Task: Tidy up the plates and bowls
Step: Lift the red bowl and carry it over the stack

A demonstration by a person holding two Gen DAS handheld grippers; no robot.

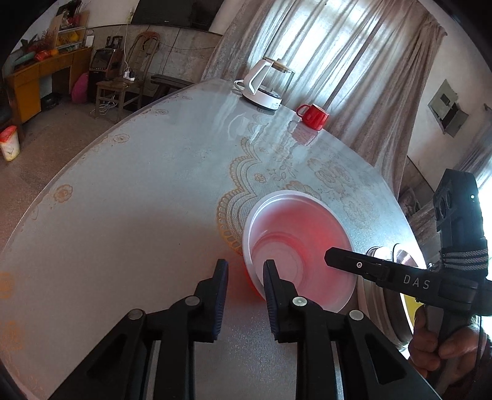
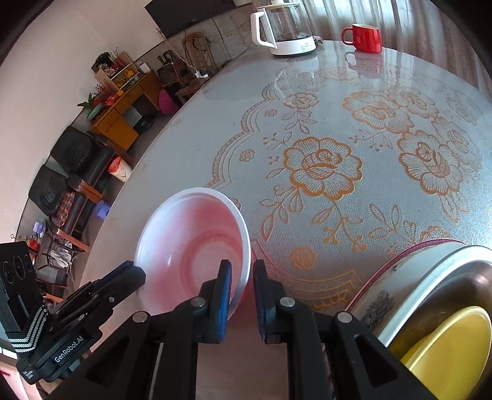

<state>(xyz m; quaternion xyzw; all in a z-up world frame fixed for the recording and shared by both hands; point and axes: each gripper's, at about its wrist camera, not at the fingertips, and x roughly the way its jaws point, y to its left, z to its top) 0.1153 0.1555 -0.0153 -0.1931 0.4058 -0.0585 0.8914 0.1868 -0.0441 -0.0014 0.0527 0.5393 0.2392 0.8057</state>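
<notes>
A white-lined bowl with a red outside (image 1: 295, 234) (image 2: 190, 234) sits on the round table, near its front edge. My left gripper (image 1: 245, 274) straddles the bowl's near rim, one finger inside and one outside. A clear gap shows on both sides, so it is open. On the opposite rim my right gripper (image 2: 243, 274) straddles the wall the same way, open only narrowly, with a slit of light between pad and rim. A stack stands at the right: a patterned plate (image 2: 384, 277), a steel basin (image 2: 446, 277) and a yellow bowl (image 2: 446, 347).
At the table's far edge stand a white glass kettle (image 1: 264, 86) (image 2: 283, 27) and a red mug (image 1: 313, 116) (image 2: 364, 38). The floral tablecloth (image 2: 323, 166) lies under glass. A hand (image 1: 430, 344) holds the right gripper. Curtains hang behind the table.
</notes>
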